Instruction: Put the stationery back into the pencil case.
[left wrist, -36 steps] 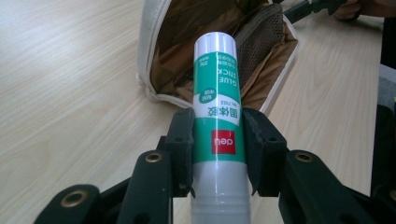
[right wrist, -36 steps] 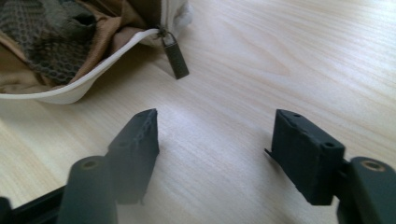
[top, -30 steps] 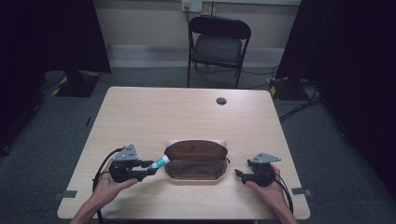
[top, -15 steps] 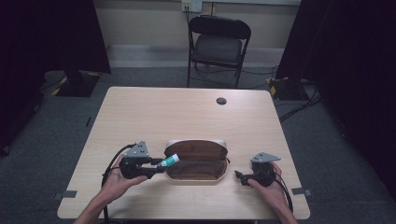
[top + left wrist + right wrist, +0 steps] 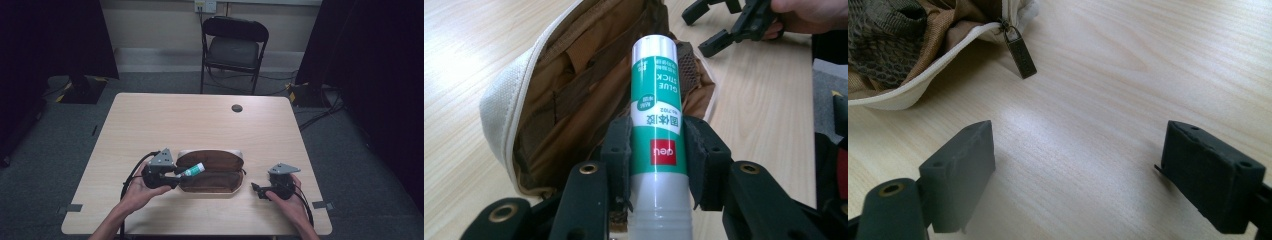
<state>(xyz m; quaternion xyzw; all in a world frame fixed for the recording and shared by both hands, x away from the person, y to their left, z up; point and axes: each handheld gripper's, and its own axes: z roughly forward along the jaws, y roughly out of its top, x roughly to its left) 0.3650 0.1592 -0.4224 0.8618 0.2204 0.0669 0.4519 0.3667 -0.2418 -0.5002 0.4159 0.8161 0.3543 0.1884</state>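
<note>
**A:** where's the glue stick (image 5: 657, 125) rn?

**B:** Clamped in my left gripper (image 5: 657, 150), tip over the open pouch (image 5: 212, 172) ahead. My right gripper (image 5: 1080, 170) just spread wide, nothing inside, zipper pull (image 5: 1018, 47) just beyond.

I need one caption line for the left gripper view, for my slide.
Hand-held gripper clamps a green-and-white glue stick, pointing it into an open brown pouch.

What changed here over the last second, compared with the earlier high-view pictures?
The left gripper, shut on the glue stick, carried it rightward, so its tip now hangs over the open pouch. The right gripper has just been opening its jaws, with nothing between them; its hand kept its place beside the zipper pull. The pouch lies unmoved on the table.
</note>
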